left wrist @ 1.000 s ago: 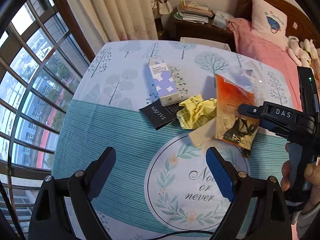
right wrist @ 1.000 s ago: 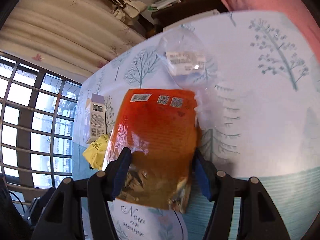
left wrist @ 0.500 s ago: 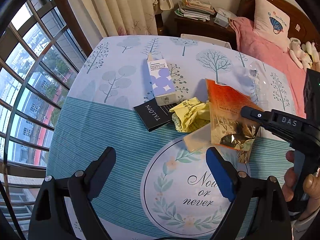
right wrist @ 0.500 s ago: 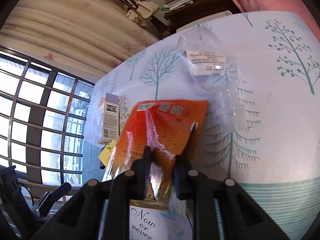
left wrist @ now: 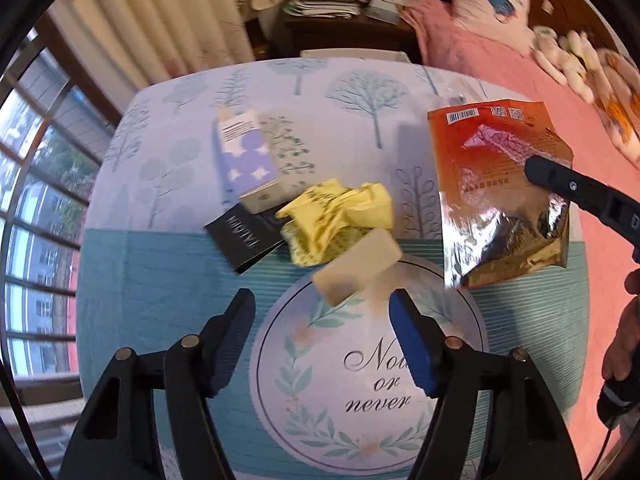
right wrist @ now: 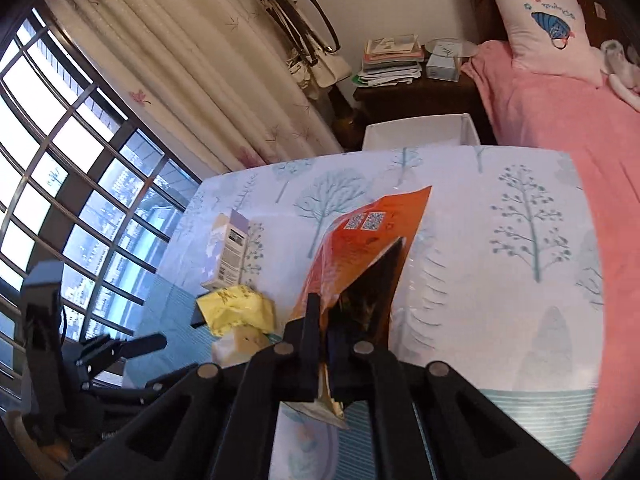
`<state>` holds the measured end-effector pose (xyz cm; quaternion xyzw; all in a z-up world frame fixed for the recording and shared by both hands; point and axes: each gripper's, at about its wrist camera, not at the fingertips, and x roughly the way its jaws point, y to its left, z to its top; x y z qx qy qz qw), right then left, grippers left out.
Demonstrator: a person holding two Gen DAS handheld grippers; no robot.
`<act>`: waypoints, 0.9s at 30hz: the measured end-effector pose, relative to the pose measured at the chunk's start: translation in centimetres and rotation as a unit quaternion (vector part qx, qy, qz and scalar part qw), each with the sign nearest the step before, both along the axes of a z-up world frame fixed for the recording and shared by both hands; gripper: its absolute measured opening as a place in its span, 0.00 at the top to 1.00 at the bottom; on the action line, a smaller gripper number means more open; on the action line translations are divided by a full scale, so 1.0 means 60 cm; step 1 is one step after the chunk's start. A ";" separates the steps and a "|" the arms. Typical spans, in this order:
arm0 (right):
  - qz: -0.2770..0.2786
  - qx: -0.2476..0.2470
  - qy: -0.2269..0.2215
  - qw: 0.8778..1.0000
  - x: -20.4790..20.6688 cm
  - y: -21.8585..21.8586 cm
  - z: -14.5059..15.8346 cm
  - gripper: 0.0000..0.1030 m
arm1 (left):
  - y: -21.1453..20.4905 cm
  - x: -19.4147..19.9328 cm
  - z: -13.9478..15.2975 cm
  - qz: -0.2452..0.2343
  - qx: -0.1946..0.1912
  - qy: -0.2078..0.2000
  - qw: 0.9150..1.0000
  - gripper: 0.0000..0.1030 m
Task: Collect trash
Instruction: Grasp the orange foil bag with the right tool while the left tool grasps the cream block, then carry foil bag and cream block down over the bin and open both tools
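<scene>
Your right gripper (right wrist: 325, 328) fingers are clamped tight on the orange snack bag (left wrist: 496, 184), pinching its foil lower end; the bag hangs off the surface (left wrist: 168, 280), tilted. In the right wrist view the pinch point is mostly hidden behind the fingers and folded foil. Your left gripper (left wrist: 320, 340) fingers have just been closing, now at a medium gap with nothing between them, hovering near the beige block (left wrist: 356, 266). Remaining trash sits clustered: crumpled yellow wrapper (left wrist: 340, 220), black booklet (left wrist: 244, 238) partly under it, purple-white carton (left wrist: 248, 160). Booklet lettering is blurred, unreadable.
</scene>
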<state>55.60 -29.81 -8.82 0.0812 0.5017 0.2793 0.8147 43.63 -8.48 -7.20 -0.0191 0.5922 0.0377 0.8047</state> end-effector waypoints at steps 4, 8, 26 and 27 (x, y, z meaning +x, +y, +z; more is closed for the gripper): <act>-0.003 -0.005 0.016 1.000 -0.006 -0.015 -0.018 0.98 | -0.014 0.020 -0.020 -0.030 -0.003 0.017 0.999 0.47; -0.004 0.000 0.027 1.000 -0.017 -0.023 -0.030 0.98 | -0.028 0.035 -0.043 -0.048 0.007 0.037 0.998 0.47; -0.005 0.010 0.033 0.999 -0.073 -0.040 -0.024 0.98 | -0.031 -0.004 -0.049 -0.018 -0.047 0.028 0.998 0.74; -0.007 0.010 0.031 0.999 -0.083 -0.040 -0.019 0.98 | -0.028 -0.012 -0.043 -0.016 -0.053 0.024 0.998 0.75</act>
